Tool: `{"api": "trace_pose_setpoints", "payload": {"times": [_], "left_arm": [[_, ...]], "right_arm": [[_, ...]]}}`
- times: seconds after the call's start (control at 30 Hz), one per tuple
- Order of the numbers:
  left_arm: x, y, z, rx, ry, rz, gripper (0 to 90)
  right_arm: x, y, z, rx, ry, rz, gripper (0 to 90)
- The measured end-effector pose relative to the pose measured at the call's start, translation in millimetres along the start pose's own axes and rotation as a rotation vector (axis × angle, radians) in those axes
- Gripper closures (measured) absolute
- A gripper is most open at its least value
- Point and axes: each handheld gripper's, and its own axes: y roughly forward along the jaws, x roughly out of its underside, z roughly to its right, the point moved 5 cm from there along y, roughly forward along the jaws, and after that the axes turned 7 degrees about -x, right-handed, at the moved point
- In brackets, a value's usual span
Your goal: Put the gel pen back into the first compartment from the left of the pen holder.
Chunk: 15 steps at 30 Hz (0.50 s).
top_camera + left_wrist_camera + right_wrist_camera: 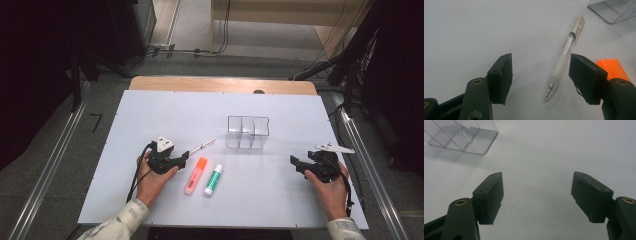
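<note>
The white worktop carries everything. Toward its far right stands a clear divided organiser, its compartments empty as far as can be seen. Near the front, left of centre, lie an orange highlighter and a green-and-white glue stick, side by side and just apart. Smallest is the clear pen, lying slantwise just beyond the highlighter, its tip toward the front edge.

The left tool sits low over the pen with its jaws apart; the pen's tip end lies between them, closer to the right-hand jaw, and neither pad touches it. The right tool rests near the right edge, jaws wide apart with bare worktop between them.

The step in hand looks like taking up the pen. To do it well, the left tool should shift so the barrel is centred between the pads, sink until the pads straddle the grip section, then close squarely across it, keeping clear of the highlighter beside the right-hand jaw.

A dark band marks the pen's barrel; any print on it is too small to read. No brand is legible on the highlighter or glue stick.
</note>
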Motion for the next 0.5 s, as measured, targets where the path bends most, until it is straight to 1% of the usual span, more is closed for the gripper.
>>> {"api": "trace_pose_setpoints", "payload": {"times": [0.23,0.33,0.5], "left_arm": [[1.4,1.6,2.5,0.012,0.01,-0.011,39.9],[2.3,2.1,3.6,0.016,0.028,-0.018,42.1],[2.8,4.0,3.9,0.017,0.026,-0.024,43.2]], "right_arm": [[0.0,-0.1,-0.6,0.001,-0.002,0.001,24.7],[-0.1,-0.6,-0.6,0.002,0.001,0.003,24.7],[-0.1,-0.3,-1.0,0.003,0.0,0.001,24.7]]}}
